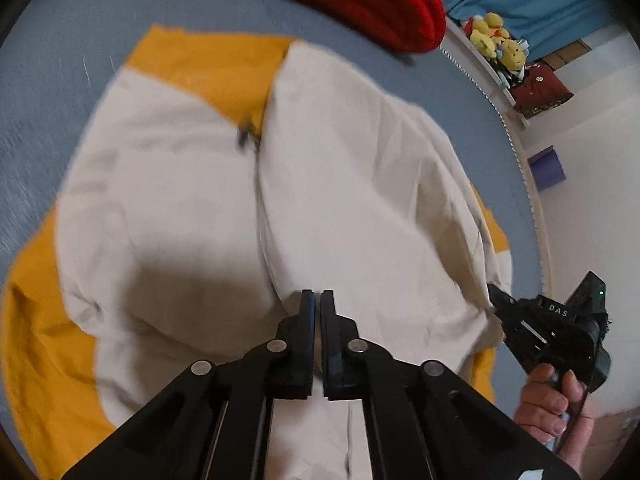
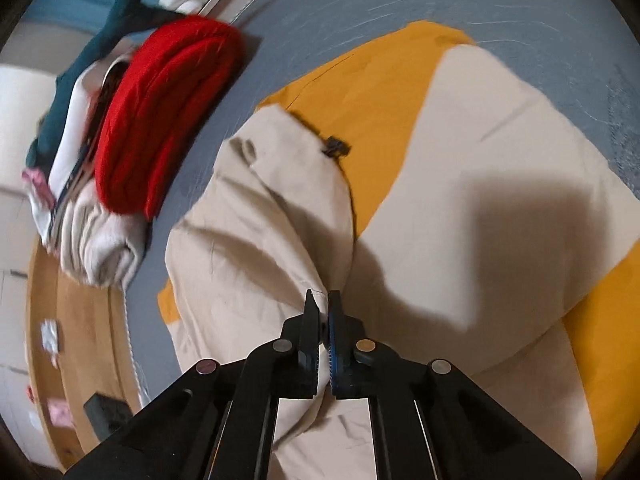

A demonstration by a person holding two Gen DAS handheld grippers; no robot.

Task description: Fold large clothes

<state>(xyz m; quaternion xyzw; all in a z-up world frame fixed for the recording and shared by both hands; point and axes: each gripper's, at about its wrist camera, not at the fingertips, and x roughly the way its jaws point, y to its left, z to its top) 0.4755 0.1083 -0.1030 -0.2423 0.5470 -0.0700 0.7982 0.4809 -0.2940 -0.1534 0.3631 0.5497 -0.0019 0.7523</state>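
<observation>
I am working the cream and yellow garment (image 1: pixel 192 184), which is lying spread on the grey-blue bed surface (image 1: pixel 48 92) with its two cream halves folded in toward a middle seam. My left gripper (image 1: pixel 316 300) is showing its jaws pressed together near the garment's near hem; I judge it is pinching cloth, though its own view is not showing a fold between the pads clearly. My right gripper (image 2: pixel 323 304) is clamped too, and here a thin ridge of cream fabric is visibly running up between the fingers; from the left camera I am also seeing it biting the garment's right near corner, with a hand (image 1: pixel 552 400) wrapped around its handle. To do this fold well, I am thinking both corners should be rising level and together, keeping the hem taut between them so the cloth carries over toward the far yellow edge without sagging or dragging the side flaps open. As for containers, I am seeing none here: only a stack of folded clothes, topped by a red garment (image 2: pixel 160 116), sitting beyond the piece, and some plush toys (image 1: pixel 496 40) on a shelf off the bed.
</observation>
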